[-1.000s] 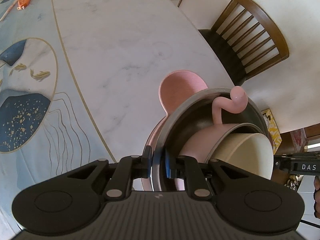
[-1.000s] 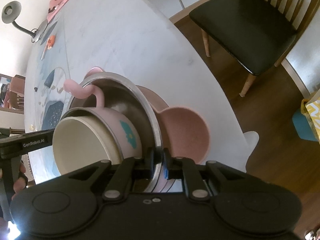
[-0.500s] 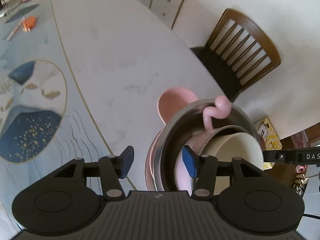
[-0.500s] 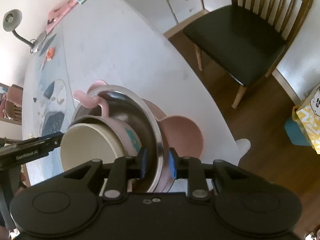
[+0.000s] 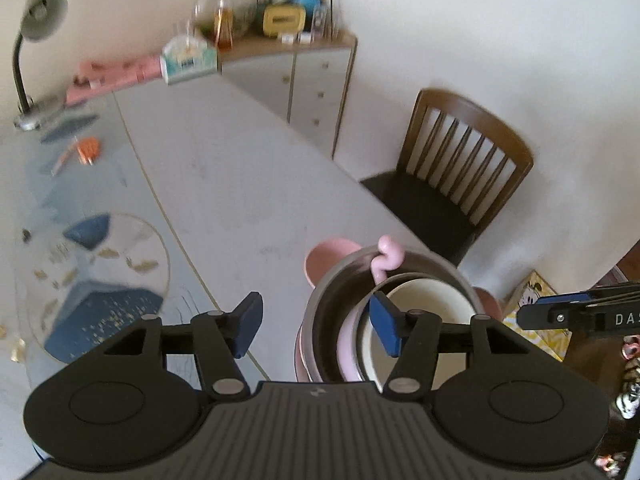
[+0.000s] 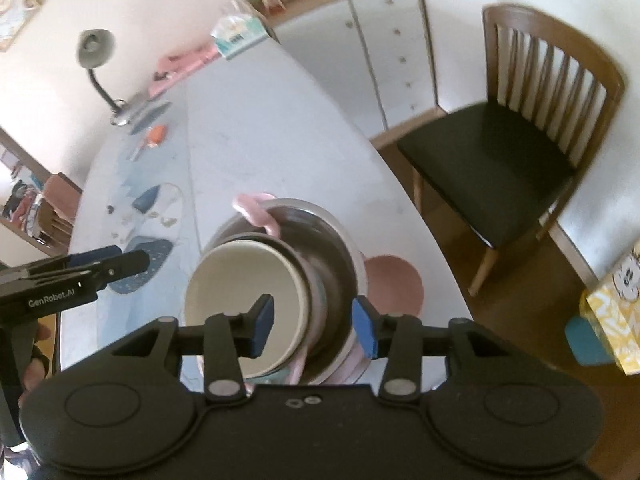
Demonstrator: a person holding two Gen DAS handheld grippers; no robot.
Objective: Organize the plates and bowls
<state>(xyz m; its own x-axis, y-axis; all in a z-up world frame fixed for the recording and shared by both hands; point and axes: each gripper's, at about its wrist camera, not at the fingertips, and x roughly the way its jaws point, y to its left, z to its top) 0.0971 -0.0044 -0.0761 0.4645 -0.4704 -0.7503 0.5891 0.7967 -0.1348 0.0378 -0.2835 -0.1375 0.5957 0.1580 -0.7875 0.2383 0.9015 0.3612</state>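
A stack stands near the right edge of the white marble table (image 5: 224, 168). At the bottom lies a pink plate with round ears (image 5: 326, 254), and a steel bowl (image 5: 332, 312) sits on it. Inside the steel bowl rests a pink cup with a curly handle (image 5: 386, 258), and a cream bowl (image 5: 420, 300) sits in the cup. My left gripper (image 5: 316, 328) hovers above the stack's left rim. Its jaws are opening and its pads touch nothing. From the other side, my right gripper (image 6: 313, 328) hangs over the steel bowl (image 6: 332, 240) and cream bowl (image 6: 240, 288). Its jaws are opening too, clear of the rim.
A dark wooden chair (image 5: 452, 184) stands to the right of the table, with a chest of drawers (image 5: 316, 80) behind. A blue patterned mat (image 5: 92, 280) covers the table's left part. A desk lamp (image 5: 32, 40) and an orange item (image 5: 86, 150) lie far back. A yellow box (image 6: 612, 304) sits on the floor.
Both grippers were shut on the steel bowl's rim. They have let go, opened and lifted up and back from the stack, which stays on the table.
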